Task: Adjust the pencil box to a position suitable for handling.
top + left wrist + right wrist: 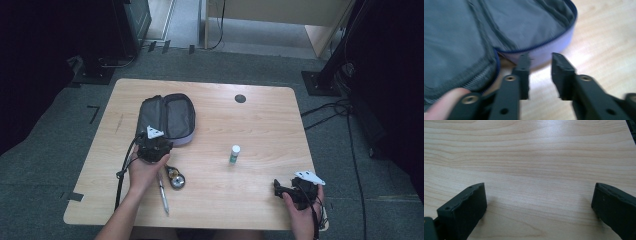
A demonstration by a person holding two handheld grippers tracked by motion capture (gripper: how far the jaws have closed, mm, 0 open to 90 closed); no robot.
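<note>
A grey zip pouch (167, 116) lies unzipped on the left half of the wooden table (260, 125). My left gripper (154, 143) sits at the pouch's near edge. In the left gripper view its jaws stand slightly apart and open (540, 63), empty, just short of the lavender rim of the pouch (544, 51). My right gripper (277, 188) rests near the front right corner. Its jaws are wide open (539, 195) over bare wood.
A silver pen (163, 195) and a small round metal object (176, 179) lie just behind the left hand. A small white bottle with a green label (234, 153) stands mid-table. A black grommet hole (240, 98) sits near the far edge.
</note>
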